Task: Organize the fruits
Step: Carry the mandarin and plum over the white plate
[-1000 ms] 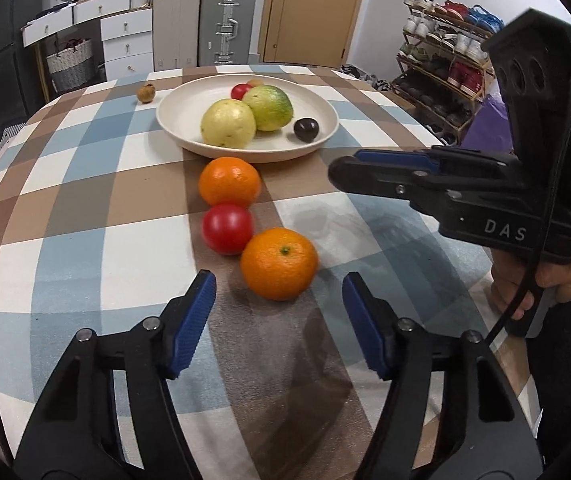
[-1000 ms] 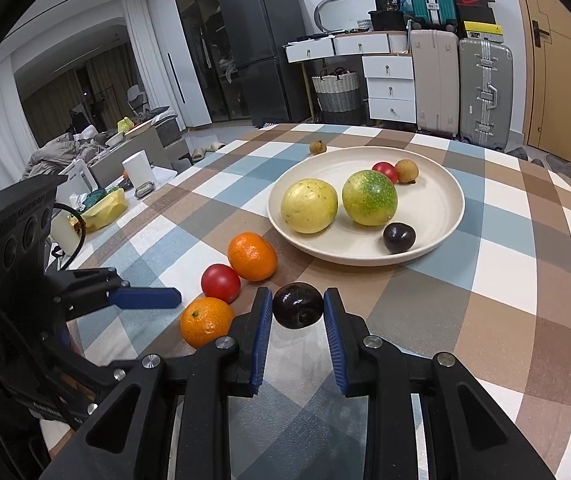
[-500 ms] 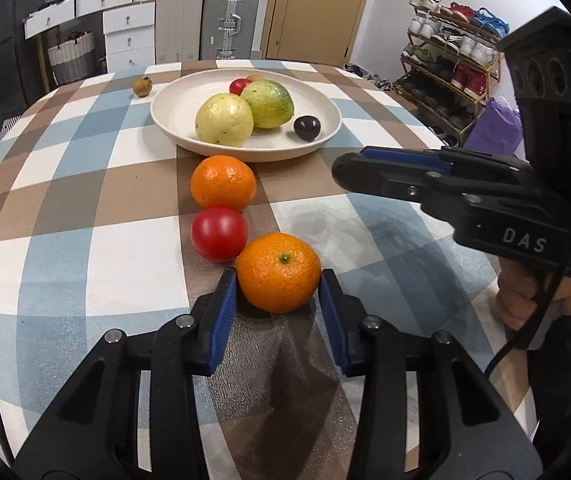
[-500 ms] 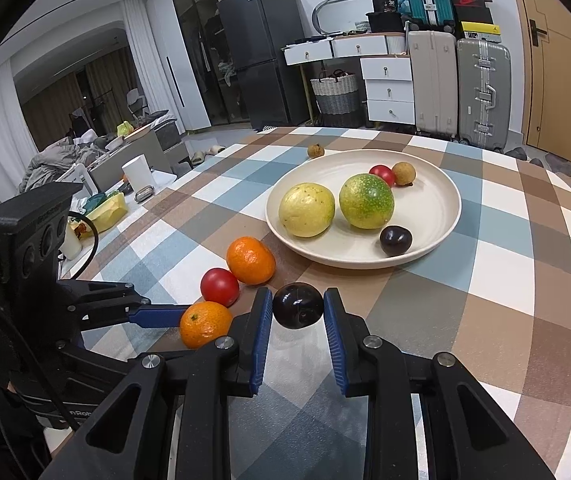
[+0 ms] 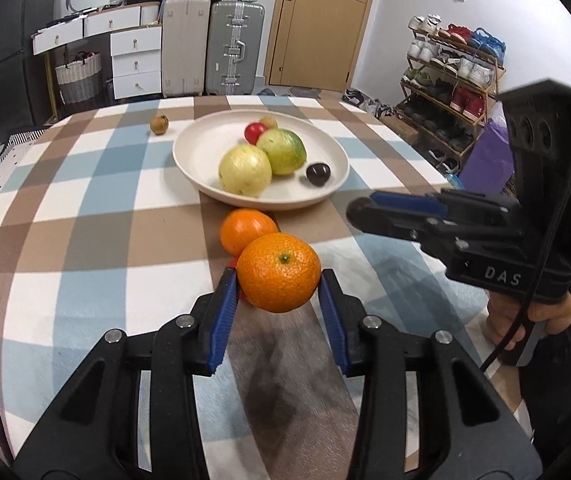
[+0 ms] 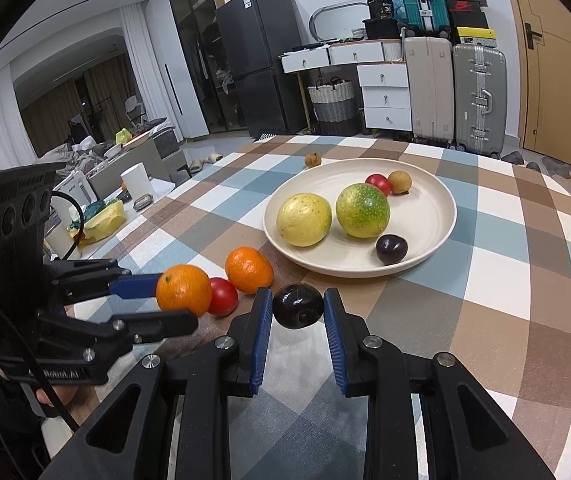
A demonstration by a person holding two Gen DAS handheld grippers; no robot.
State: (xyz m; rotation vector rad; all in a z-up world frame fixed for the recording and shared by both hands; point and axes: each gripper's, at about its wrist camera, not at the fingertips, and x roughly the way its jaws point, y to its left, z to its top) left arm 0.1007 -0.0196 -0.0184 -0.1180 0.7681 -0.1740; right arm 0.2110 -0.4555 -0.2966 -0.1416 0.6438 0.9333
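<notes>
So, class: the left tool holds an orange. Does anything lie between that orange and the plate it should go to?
Yes. A second orange lies on the table between the held orange and the near rim of the plate. It sits low, so carrying the fruit over it should probably clear it.

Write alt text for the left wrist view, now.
The left gripper clamps an orange above a checked table, facing a plate of fruit. A second orange lies before the plate; the right gripper reaches in from the right.
</notes>
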